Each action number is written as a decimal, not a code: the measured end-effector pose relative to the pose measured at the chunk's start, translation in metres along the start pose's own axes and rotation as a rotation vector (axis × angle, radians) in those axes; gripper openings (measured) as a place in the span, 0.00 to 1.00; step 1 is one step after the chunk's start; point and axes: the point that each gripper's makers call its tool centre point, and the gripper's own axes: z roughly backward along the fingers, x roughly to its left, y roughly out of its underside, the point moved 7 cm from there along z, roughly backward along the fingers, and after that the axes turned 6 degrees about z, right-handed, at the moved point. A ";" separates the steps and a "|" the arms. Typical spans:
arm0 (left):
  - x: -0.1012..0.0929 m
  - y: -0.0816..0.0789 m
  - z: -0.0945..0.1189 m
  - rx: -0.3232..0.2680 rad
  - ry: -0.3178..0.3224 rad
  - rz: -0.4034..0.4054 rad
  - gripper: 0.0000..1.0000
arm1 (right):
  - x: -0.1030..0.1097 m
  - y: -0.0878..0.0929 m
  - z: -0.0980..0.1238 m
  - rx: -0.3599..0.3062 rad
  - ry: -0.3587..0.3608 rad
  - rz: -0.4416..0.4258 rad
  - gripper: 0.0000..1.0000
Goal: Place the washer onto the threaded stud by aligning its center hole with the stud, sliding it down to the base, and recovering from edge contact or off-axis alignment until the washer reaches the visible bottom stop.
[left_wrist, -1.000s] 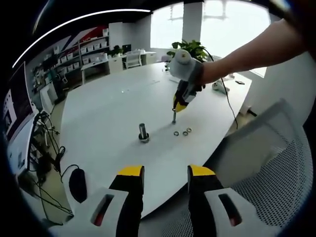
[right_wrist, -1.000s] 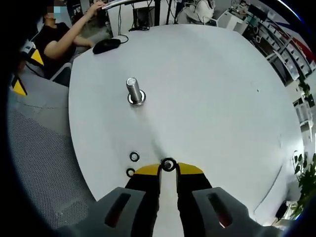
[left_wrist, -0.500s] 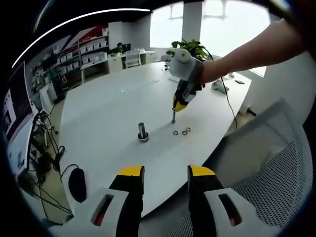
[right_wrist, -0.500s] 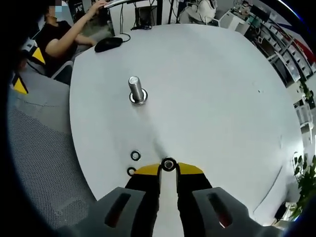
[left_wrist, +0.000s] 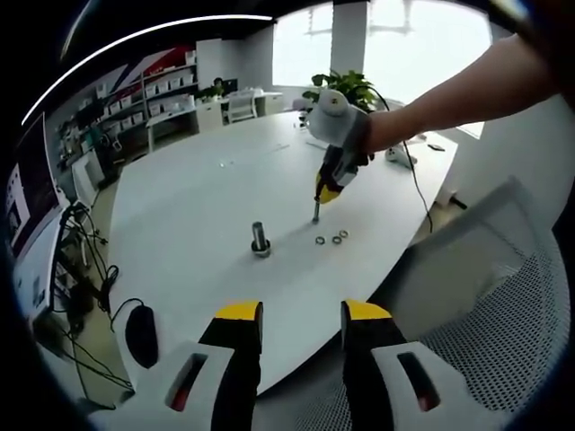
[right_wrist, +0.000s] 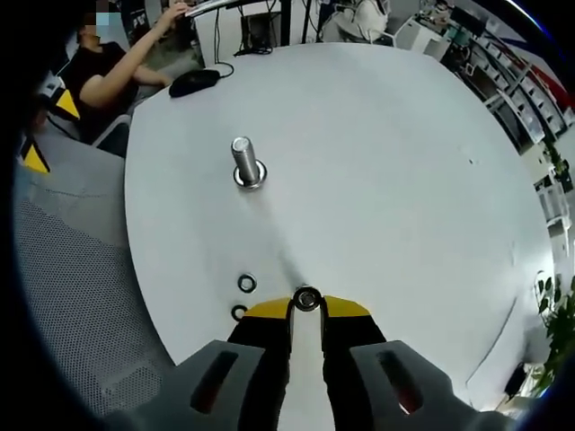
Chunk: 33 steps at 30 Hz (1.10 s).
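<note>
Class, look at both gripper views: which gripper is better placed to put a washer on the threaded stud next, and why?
The right gripper: its jaws are shut on a washer, with the stud ahead on the table. The left gripper is open, holds nothing, and sits back off the table edge.

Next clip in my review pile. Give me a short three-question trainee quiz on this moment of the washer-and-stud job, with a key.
1. True or false: the washer is already seated at the base of the threaded stud.
2. Multiple choice: how many spare washers lie on the table beside the right gripper? A) none B) two C) five
3. Fill in: the left gripper, held back at the table edge, has its jaws ____.

Key
1. False: the right gripper holds it at its tips, well away from the stud.
2. B
3. Open, with nothing between them.
</note>
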 end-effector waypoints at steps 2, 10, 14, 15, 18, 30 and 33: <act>0.000 0.000 0.000 0.000 0.001 0.001 0.33 | 0.000 0.002 -0.002 0.004 -0.003 -0.001 0.14; 0.001 0.001 0.000 0.005 -0.005 0.002 0.33 | -0.005 0.008 -0.022 0.024 -0.023 -0.019 0.14; 0.001 0.002 0.000 0.012 -0.005 -0.001 0.32 | -0.005 0.011 -0.034 0.043 -0.027 -0.017 0.14; 0.001 0.002 0.000 0.013 -0.005 0.000 0.32 | -0.006 0.011 -0.038 0.049 -0.029 -0.020 0.14; 0.002 0.002 0.000 0.012 -0.006 0.006 0.31 | -0.004 0.009 -0.037 0.058 -0.038 -0.033 0.14; 0.005 0.001 0.001 0.005 -0.024 0.015 0.31 | 0.006 0.016 -0.046 0.097 -0.049 -0.058 0.15; 0.005 0.001 0.001 0.001 -0.028 0.019 0.31 | 0.007 0.015 -0.044 0.087 -0.043 -0.062 0.15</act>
